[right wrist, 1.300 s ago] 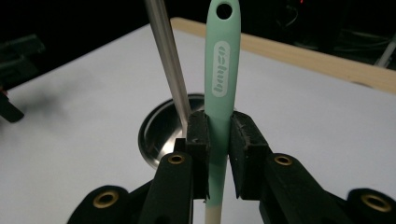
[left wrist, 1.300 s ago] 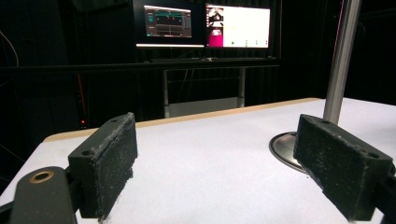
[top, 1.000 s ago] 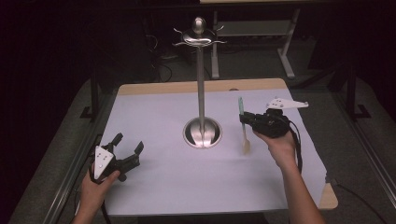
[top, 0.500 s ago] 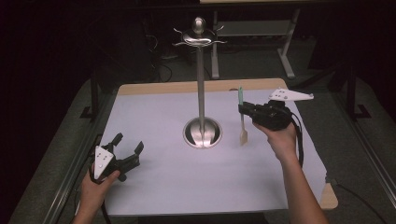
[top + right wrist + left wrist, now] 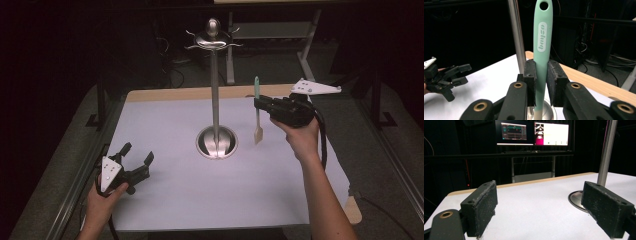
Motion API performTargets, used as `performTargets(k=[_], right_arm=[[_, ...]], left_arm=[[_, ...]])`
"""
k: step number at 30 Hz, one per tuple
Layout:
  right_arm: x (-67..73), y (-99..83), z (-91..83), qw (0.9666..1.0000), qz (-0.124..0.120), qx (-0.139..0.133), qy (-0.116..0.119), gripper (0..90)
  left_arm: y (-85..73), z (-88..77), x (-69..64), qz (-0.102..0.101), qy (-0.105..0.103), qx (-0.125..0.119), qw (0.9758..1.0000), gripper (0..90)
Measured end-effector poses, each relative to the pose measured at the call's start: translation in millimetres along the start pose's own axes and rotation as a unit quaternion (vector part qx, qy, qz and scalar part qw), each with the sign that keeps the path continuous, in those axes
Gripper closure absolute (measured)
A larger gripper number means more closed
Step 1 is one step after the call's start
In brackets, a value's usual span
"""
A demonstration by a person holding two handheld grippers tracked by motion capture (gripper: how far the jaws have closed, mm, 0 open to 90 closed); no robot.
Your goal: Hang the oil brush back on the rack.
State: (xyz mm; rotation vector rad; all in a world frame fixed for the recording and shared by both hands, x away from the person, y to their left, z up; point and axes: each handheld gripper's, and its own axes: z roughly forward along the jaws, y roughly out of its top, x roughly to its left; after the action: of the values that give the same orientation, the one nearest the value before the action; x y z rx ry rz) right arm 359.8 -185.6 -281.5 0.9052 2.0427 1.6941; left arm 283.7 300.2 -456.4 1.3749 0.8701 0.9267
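Note:
A mint-green-handled utensil (image 5: 257,112) with a pale wooden blade hangs upright above the white table, handle end up. My right gripper (image 5: 259,104) is shut on its handle, right of the stand. In the right gripper view the handle (image 5: 541,52) rises between the two black pads (image 5: 530,75), its hanging hole at the top. A tall metal stand (image 5: 215,90) with hooks at its top rises from a round base (image 5: 216,142) at mid-table. My left gripper (image 5: 136,155) rests near the table's front left corner, jaws open and bare; its wide-apart pads (image 5: 482,205) frame the stand's pole (image 5: 606,152).
The white mat (image 5: 190,200) covers a wooden table with edges showing at the back and right. Dark monitors (image 5: 534,133) and a desk frame stand beyond the far edge. A metal rail (image 5: 80,175) runs along the left side.
My right gripper has risen with the utensil, lifting its blade higher off the mat. The left gripper has stayed where it was.

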Motion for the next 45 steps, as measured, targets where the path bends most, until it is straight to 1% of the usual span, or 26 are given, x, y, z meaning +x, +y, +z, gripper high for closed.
performTargets(k=[4,8,14,17,26,29,45], right_arm=[[0.6,7.5,-0.3,1.0000,-0.006,-0.001,0.001,78.3],[2.1,16.0,-1.0,0.9999,-0.006,-0.013,0.007,78.3],[5.9,29.5,-0.3,0.9994,-0.020,-0.025,0.010,78.3],[8.1,35.6,-0.2,0.9994,-0.020,-0.025,0.011,78.3],[12.1,56.2,-0.3,0.9981,-0.034,-0.047,0.018,78.3],[13.1,61.5,0.2,0.9979,-0.036,-0.050,0.022,78.3],[18.5,77.0,5.0,0.9966,-0.046,-0.059,0.034,78.3]], left_arm=[[0.0,0.0,0.0,0.000,0.000,0.000,1.0000,13.2],[0.0,0.1,0.0,-0.001,0.000,0.000,1.0000,13.2],[0.0,0.5,-0.4,-0.005,0.000,-0.004,1.0000,13.2],[0.0,0.4,-0.4,-0.005,0.000,-0.003,1.0000,13.2],[0.0,0.4,-0.4,-0.005,0.000,-0.003,1.0000,13.2],[0.0,0.4,-0.4,-0.005,0.000,-0.003,1.0000,13.2],[0.1,0.1,-0.4,-0.005,0.000,-0.002,1.0000,13.2]])
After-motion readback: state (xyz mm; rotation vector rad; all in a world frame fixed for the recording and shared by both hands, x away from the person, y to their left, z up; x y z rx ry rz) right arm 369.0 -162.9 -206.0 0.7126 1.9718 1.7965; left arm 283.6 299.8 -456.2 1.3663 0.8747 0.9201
